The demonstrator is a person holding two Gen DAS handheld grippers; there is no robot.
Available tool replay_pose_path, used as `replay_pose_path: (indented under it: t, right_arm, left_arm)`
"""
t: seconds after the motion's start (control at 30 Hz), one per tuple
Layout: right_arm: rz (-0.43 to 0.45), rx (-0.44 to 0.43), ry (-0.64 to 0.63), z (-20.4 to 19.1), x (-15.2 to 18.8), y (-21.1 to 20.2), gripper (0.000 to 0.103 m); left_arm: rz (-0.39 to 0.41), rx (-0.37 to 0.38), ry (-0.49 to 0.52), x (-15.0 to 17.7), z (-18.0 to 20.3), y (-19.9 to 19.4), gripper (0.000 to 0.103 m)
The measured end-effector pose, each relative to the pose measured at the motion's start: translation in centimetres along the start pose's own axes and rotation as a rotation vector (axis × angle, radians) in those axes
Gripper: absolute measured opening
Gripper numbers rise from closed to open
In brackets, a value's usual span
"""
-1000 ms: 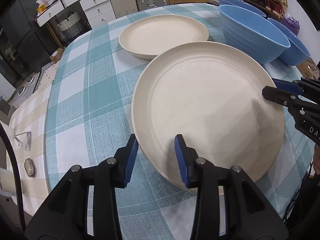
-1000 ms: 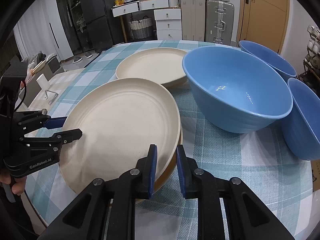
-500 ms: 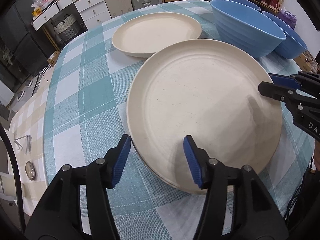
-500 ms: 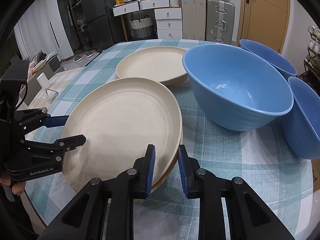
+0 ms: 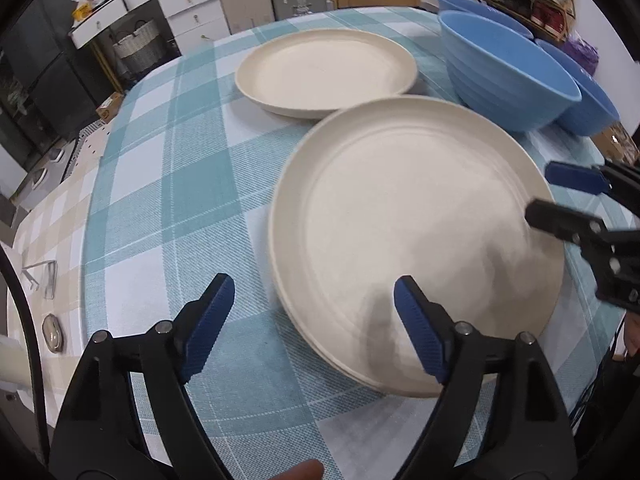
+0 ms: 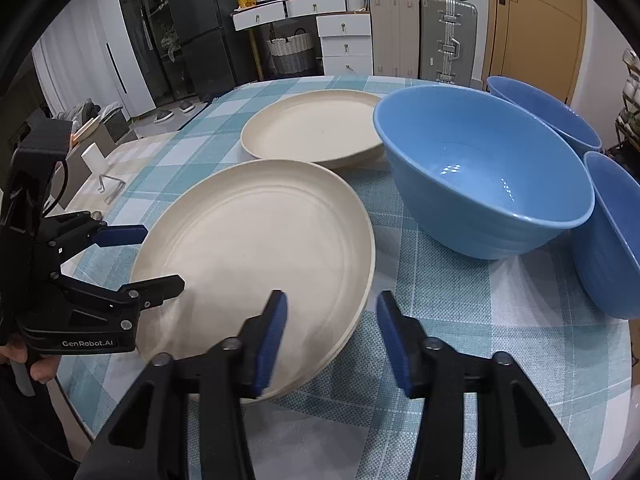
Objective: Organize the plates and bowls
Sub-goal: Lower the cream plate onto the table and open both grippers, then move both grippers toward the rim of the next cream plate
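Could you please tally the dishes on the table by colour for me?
Cream plates: 3, namely the near stack showing two rims and the far plate
Blue bowls: 3, namely the big bowl, back bowl, right bowl
Total: 6

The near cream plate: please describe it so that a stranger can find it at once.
On the checked tablecloth lie two lots of cream plates beside three blue bowls. The near cream plate tops a small stack between both open tongs. The far plate lies alone, behind it.
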State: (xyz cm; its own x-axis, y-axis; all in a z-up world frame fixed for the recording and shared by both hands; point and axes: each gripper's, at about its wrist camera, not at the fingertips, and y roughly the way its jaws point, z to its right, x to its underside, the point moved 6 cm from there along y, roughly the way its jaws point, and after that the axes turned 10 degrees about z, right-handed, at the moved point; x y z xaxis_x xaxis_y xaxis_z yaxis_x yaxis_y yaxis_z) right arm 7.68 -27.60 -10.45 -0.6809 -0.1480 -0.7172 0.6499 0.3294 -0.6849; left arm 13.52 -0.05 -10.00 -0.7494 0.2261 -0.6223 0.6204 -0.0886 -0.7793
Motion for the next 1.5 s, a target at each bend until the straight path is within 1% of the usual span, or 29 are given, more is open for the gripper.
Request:
replay_pose_path:
  t: [0.03,0.07,0.13,0.17,0.2,0.27,0.33,0.47,0.57,0.63,0.77,0.9,1.03,1.23,1.37,1.5]
  right_arm:
    - [0.001,-0.008,0.003,0.0,-0.1,-0.1,0.065]
    - [0.005,-0.016,0.007,0.0,-0.2,-0.2,0.075]
    - [0.021,-0.030,0.019,0.0,-0.4,-0.7,0.084]
    - [0.027,-0.034,0.021,-0.1,-0.6,-0.9,0.086]
    - [0.031,-0.034,0.019,-0.1,-0.7,-1.1,0.087]
    - [0.038,-0.030,0.013,-0.2,-1.0,-1.3,0.094]
    - [0.045,-0.042,0.009,-0.2,-1.2,-1.6,0.097]
    - [0.063,-0.057,0.010,-0.2,-1.7,-2.3,0.098]
    - [0.079,-0.060,-0.020,-0.5,-2.3,-2.9,0.099]
    - [0.096,-0.066,-0.045,-0.7,-2.9,-3.5,0.099]
    - [0.133,-0.087,-0.077,-0.7,-4.7,-4.9,0.100]
    - [0.159,-0.090,-0.117,-0.6,-6.6,-5.8,0.100]
    - [0.182,-0.092,-0.123,-0.2,-8.7,-6.4,0.100]
    - [0.206,-0.094,-0.135,0.7,-11.8,-6.4,0.101]
    - [0.198,-0.101,-0.130,1.1,-13.7,-5.5,0.101]
    - [0.174,-0.118,-0.127,1.2,-15.0,-4.4,0.101]
  left_arm:
    - [0.005,0.003,-0.013,-0.1,-0.2,-0.1,0.082]
    - [0.011,0.007,-0.026,-0.2,-0.5,-0.2,0.083]
    - [0.021,0.005,-0.052,-0.5,-1.1,-0.4,0.090]
    - [0.027,-0.002,-0.062,-0.6,-1.3,-0.6,0.093]
    - [0.036,-0.007,-0.072,-0.8,-1.5,-0.8,0.102]
    - [0.053,-0.007,-0.080,-1.1,-1.7,-1.2,0.102]
    - [0.059,-0.010,-0.083,-1.2,-1.8,-1.5,0.102]
    - [0.076,-0.030,-0.106,-1.7,-2.3,-2.0,0.102]
    - [0.098,-0.040,-0.142,-2.2,-2.6,-2.6,0.102]
    - [0.113,-0.057,-0.182,-2.6,-3.1,-2.9,0.102]
    - [0.146,-0.037,-0.281,-3.5,-4.1,-3.9,0.102]
    - [0.185,-0.049,-0.327,-4.6,-5.1,-4.5,0.102]
    - [0.199,-0.048,-0.349,-5.6,-5.5,-4.7,0.102]
    - [0.222,-0.073,-0.350,-7.3,-6.1,-4.9,0.102]
    - [0.233,-0.082,-0.359,-8.8,-6.7,-4.8,0.102]
    - [0.237,-0.068,-0.373,-10.2,-7.2,-4.5,0.102]
